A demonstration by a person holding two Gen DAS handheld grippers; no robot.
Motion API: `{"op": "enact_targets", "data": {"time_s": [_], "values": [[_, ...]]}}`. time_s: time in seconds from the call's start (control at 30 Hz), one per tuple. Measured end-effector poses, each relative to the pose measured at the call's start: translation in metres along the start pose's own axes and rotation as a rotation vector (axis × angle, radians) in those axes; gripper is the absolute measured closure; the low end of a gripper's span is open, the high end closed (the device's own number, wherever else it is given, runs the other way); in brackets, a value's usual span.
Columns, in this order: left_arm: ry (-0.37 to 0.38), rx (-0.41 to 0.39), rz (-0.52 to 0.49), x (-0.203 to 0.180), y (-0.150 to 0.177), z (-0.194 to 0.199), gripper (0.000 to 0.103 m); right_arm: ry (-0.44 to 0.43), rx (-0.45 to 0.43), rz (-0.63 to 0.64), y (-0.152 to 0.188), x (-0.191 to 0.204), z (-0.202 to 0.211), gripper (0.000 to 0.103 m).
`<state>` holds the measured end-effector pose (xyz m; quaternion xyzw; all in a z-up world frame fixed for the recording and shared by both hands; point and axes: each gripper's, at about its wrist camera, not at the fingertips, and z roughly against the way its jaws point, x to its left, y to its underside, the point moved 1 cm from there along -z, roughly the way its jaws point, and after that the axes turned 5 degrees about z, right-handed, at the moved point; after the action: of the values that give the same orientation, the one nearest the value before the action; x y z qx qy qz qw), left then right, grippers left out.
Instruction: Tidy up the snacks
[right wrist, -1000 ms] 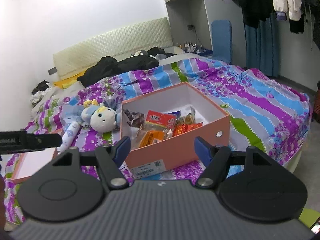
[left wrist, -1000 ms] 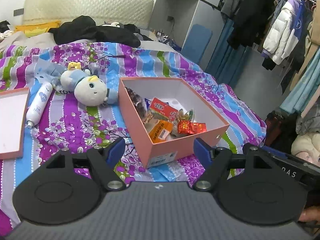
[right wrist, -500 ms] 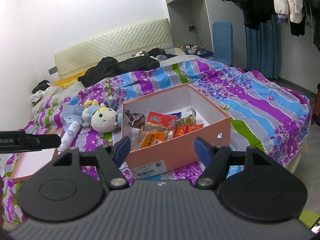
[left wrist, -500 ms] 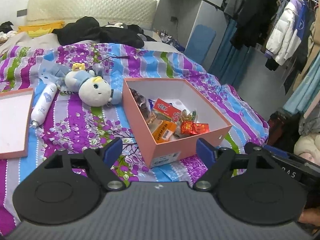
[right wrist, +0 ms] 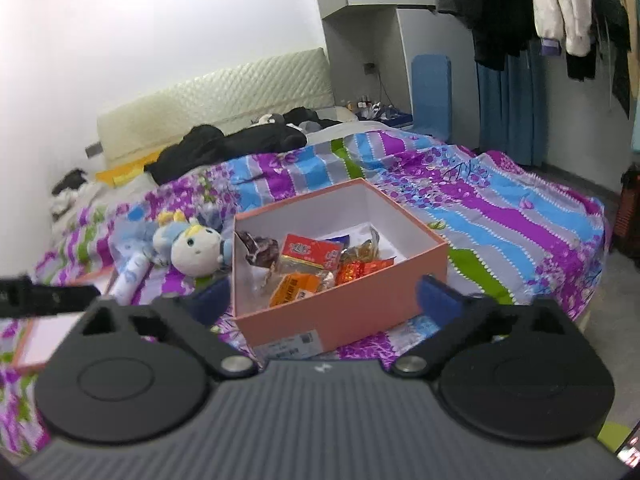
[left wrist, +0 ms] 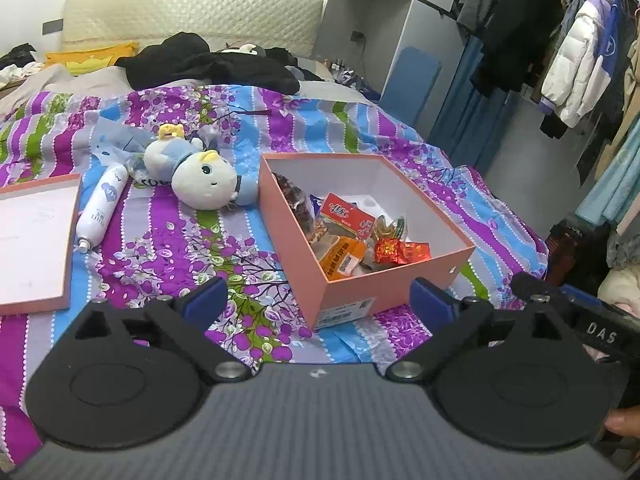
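Note:
An open salmon-pink box (left wrist: 294,240) stands on the striped bedspread. It holds several snack packs: a red pack (left wrist: 346,214), an orange pack (left wrist: 342,258), a red foil pack (left wrist: 400,250) and a dark bag (left wrist: 298,204). My left gripper (left wrist: 318,300) hovers just short of the box's near corner, its jaws opening, with nothing held between them. In the right wrist view the same box (right wrist: 340,312) sits ahead with the red pack (right wrist: 310,252) and orange pack (right wrist: 296,288) inside. My right gripper (right wrist: 324,298) is also opening and grips nothing.
Left of the box lie a plush toy (left wrist: 200,176), a white bottle (left wrist: 102,204) and the box lid (left wrist: 32,240). Black clothes (left wrist: 208,62) are heaped near the headboard. Coats (left wrist: 580,68) hang at the right, past the bed's edge.
Both pairs of jaws have spread wider apart. The box and its snacks have not moved, and neither hand has shifted much.

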<state>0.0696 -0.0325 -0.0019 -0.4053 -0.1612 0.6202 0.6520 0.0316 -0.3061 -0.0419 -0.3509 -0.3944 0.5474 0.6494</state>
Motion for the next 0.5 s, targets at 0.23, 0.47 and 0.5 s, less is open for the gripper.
{"op": "enact_targets", "data": {"time_s": [0.23,0.47,0.5], "values": [[-0.019,-0.001,-0.006,-0.0014,0.0009,-0.0015,0.003,-0.004,0.010,-0.002,0.0003,-0.0015,-0.0012,0.000],[-0.025,0.015,-0.016,-0.0019,0.0018,-0.0035,0.003,-0.018,0.013,0.016,0.0016,0.0033,-0.0005,0.000],[-0.023,0.017,-0.016,-0.0019,0.0022,-0.0035,0.003,-0.018,0.014,0.021,0.0015,0.0044,-0.0005,0.000]]}}
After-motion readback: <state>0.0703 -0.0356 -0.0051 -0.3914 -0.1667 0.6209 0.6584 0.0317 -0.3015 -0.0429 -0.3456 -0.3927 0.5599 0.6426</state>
